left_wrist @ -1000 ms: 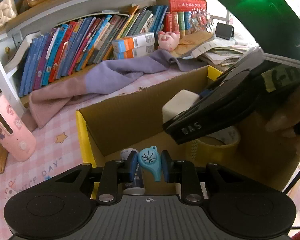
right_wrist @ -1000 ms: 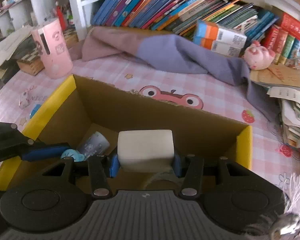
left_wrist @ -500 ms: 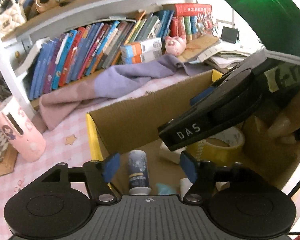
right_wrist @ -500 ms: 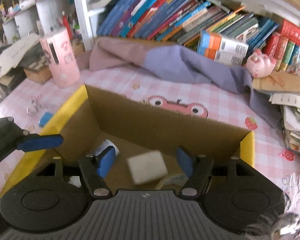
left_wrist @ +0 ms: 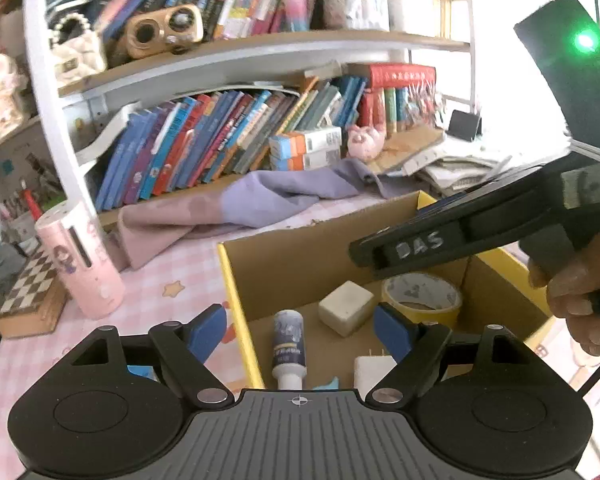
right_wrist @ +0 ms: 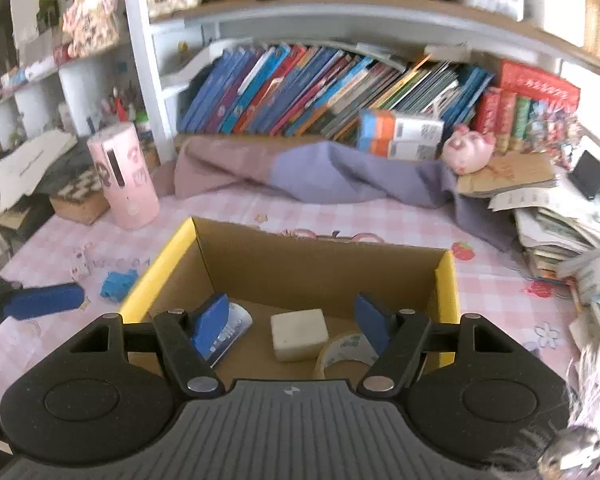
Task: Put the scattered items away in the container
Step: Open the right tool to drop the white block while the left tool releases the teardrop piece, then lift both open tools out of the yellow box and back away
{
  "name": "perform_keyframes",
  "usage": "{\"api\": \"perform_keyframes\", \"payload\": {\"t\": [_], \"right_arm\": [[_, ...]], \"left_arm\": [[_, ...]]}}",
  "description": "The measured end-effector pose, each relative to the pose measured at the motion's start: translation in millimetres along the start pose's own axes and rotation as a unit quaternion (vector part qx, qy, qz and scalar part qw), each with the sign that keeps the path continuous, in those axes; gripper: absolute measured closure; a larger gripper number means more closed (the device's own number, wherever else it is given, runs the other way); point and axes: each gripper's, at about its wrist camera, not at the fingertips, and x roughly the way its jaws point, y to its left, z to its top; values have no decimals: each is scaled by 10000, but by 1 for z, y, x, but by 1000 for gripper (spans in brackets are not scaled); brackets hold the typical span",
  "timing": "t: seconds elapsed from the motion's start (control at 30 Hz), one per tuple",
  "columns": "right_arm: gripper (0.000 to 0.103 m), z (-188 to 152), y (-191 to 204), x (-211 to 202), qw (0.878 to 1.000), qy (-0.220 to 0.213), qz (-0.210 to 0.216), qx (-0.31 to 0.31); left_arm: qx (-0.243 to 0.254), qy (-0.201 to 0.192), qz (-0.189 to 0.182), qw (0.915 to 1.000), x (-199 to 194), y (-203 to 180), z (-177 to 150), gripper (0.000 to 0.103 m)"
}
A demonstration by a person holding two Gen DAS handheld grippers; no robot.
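Note:
A cardboard box with yellow rims stands on the pink checked table. In it lie a white block, a yellow tape roll, a small bottle, a white plug and a corner of the blue whistle. My left gripper hovers over the box's left rim, jaws opening, nothing held. My right gripper hangs above the box, jaws opening and empty, and in the left wrist view it crosses above the tape.
A blue item and a small white toy lie on the table left of the box. A pink cylinder and a chessboard box stand further left. A purple cloth lies behind, under a bookshelf. Paper stacks fill the right.
The left gripper let go of the blue whistle and the right let go of the white block; both fell into the box. Both grippers opened wide, rose and drew back.

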Motion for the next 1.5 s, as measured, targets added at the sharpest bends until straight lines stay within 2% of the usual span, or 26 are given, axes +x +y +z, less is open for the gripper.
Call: {"api": "perform_keyframes", "payload": {"t": [0.4,0.57,0.73,0.8,1.2,1.37,1.5], "right_arm": [[35,-41,27,-76,9960,-602,-563,341],[35,-65,46,-106,9933,-779,-617,590],[33,-91,66,-131,9898,-907,-820,728],[30,-102,71,-139,9885,-902,-870,841],[30,-172,113,-169,9797,-573,-1449,1260],[29,-190,137,-169,9787,-379,-1626,1192],[26,-196,156,-168,9820,-322,-1545,1036]], "left_arm": [[-370,-410,-2,9985,-69,27,-29,19],[-505,-451,-29,9977,-98,40,-50,14],[-548,-395,-97,9977,-121,51,-72,14],[-560,-359,-119,9977,-129,54,-80,14],[-574,-99,-54,9983,-162,71,-130,14],[-545,-4,-23,9985,-176,75,-144,14],[-536,78,2,9985,-184,78,-155,14]]}}
